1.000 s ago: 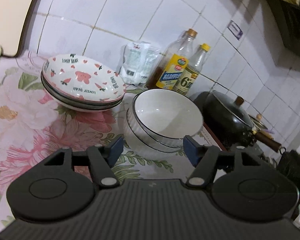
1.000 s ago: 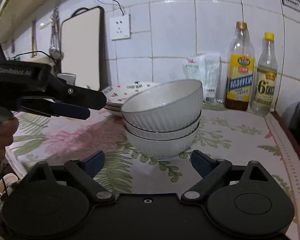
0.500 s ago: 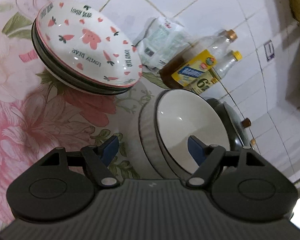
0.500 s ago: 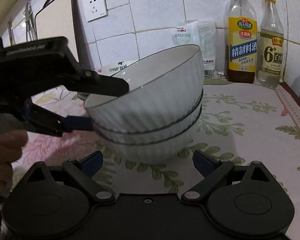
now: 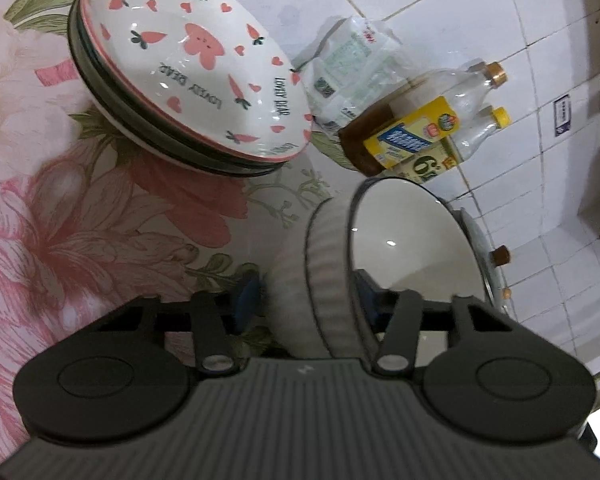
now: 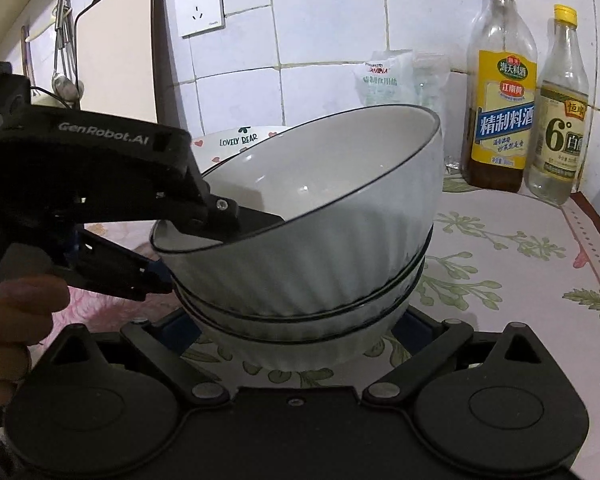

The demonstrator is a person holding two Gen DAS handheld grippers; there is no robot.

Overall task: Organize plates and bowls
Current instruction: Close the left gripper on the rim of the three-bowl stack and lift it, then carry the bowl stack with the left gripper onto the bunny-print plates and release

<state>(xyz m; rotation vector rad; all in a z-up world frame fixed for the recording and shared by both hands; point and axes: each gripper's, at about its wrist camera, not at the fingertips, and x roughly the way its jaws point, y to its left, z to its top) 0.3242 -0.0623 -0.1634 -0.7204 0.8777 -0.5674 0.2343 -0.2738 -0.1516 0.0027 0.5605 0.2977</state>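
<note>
A stack of white ribbed bowls with dark rims (image 6: pixel 300 320) stands on the flowered cloth. The top bowl (image 6: pixel 320 216) is tilted up at its left. My left gripper (image 5: pixel 306 296) straddles its rim, one finger inside the bowl (image 6: pixel 256 220) and one outside (image 6: pixel 132 268); the bowl's wall (image 5: pixel 324 272) fills the gap. My right gripper (image 6: pixel 296 330) is open, its fingers on either side of the lowest bowl. A stack of carrot-print "Lovely Bear" plates (image 5: pixel 188 72) lies behind to the left, and also shows in the right wrist view (image 6: pixel 240 140).
Two sauce bottles (image 6: pixel 500 100) (image 6: pixel 560 120) and a plastic bag (image 6: pixel 400 80) stand against the tiled wall. A dark pot with a lid (image 5: pixel 484 256) is right of the bowls. A cutting board (image 6: pixel 116 52) and hanging utensils (image 6: pixel 62 60) are at the left.
My left gripper has moved in over the top bowl's rim and narrowed around it; the bowl now tilts more. My right gripper has moved closer, its fingers now beside the bottom bowl.
</note>
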